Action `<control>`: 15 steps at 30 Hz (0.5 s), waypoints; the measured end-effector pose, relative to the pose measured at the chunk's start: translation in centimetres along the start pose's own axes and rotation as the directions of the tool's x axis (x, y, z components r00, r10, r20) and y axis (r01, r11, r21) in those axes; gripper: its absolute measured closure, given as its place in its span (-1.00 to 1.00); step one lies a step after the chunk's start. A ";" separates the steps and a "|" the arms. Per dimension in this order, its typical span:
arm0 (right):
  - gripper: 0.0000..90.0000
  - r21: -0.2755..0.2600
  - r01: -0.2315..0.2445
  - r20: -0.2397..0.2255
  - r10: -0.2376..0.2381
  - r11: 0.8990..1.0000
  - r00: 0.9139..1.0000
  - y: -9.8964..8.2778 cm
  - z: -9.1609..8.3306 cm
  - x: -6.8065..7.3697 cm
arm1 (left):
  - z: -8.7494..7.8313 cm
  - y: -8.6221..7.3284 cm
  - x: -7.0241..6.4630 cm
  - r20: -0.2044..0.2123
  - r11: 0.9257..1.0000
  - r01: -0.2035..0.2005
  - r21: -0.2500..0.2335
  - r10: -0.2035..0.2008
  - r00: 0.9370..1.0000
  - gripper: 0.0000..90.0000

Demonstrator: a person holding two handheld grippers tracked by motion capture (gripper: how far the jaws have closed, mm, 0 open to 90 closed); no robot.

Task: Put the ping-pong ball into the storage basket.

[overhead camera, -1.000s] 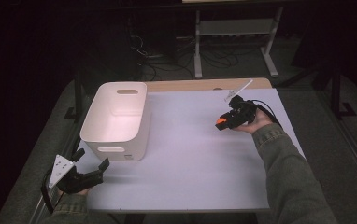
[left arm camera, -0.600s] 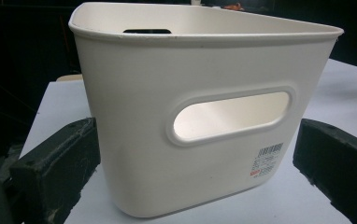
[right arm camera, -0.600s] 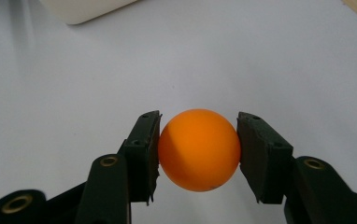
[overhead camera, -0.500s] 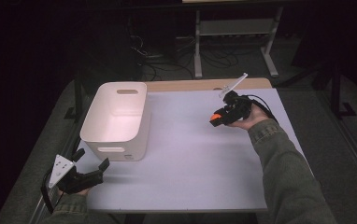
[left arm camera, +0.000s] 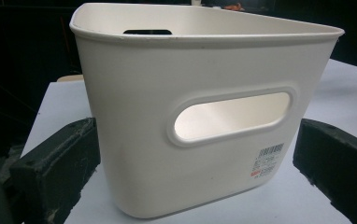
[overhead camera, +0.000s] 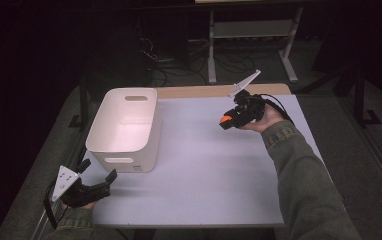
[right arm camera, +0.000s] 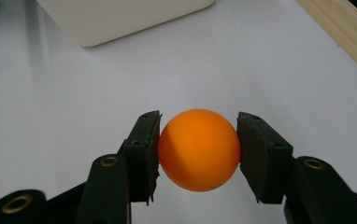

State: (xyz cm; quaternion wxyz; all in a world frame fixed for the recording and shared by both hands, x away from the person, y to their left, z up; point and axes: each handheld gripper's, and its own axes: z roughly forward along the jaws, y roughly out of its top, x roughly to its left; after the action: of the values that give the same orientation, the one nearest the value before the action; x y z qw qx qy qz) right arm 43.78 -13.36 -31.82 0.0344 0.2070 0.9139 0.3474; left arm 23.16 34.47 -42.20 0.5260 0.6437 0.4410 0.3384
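A smooth, matte orange ball [right arm camera: 199, 150] is pinched between the two black, rough-edged pads of the right gripper [right arm camera: 199, 154], one pad pressed to each side of it. In the high view the ball [overhead camera: 225, 119] is held clear above the far right part of the table [overhead camera: 199, 170], well apart from the bin [overhead camera: 124, 127].

The bin is of white plastic, glossy and rounded at its corners, with a rolled rim and an oval handle slot cut in each end wall; a small barcode label [left arm camera: 267, 160] is stuck low on the near wall. The part of its inside that shows is bare, lit a faint pink-white — no thing can be made out in it.

The left gripper [overhead camera: 95, 186] lies low at the near left corner of the table, just beside the bin's near end, its jaws spread wide to either side of that end without touching it.

The table is covered by a pale lavender sheet, flat and matte, with a strip of light wood [overhead camera: 204, 91] left bare along the far edge. Beyond it the room is dark — a grey metal rack [overhead camera: 251, 30] and loose cables [overhead camera: 169, 65] are seen on the floor.
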 end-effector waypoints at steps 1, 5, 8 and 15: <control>0.11 -0.001 -0.006 0.000 0.006 1.000 1.000 0.2 -0.1 0.1 | 0.0 0.0 0.0 0.000 1.000 0.000 0.000 0.000 1.000 -1.00; 0.11 -0.006 0.009 0.001 -0.009 1.000 1.000 0.9 -0.3 0.3 | 0.0 0.0 0.0 0.000 1.000 0.000 0.001 0.000 1.000 -1.00; 0.11 -0.010 0.018 0.001 -0.018 1.000 1.000 1.4 -0.4 0.4 | 0.0 0.0 0.0 0.000 1.000 0.000 0.000 0.000 1.000 -1.00; 0.11 -0.011 0.038 -0.004 -0.038 0.999 0.999 2.6 -0.4 0.8 | 0.0 0.0 0.0 0.001 1.000 -0.001 0.000 0.001 1.000 -1.00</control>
State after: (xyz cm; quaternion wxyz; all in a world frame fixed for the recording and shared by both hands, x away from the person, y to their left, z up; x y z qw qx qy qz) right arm 43.95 -11.53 -29.75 0.0404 0.1886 0.9160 0.3518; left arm 23.17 34.48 -42.18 0.5258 0.6442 0.4404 0.3385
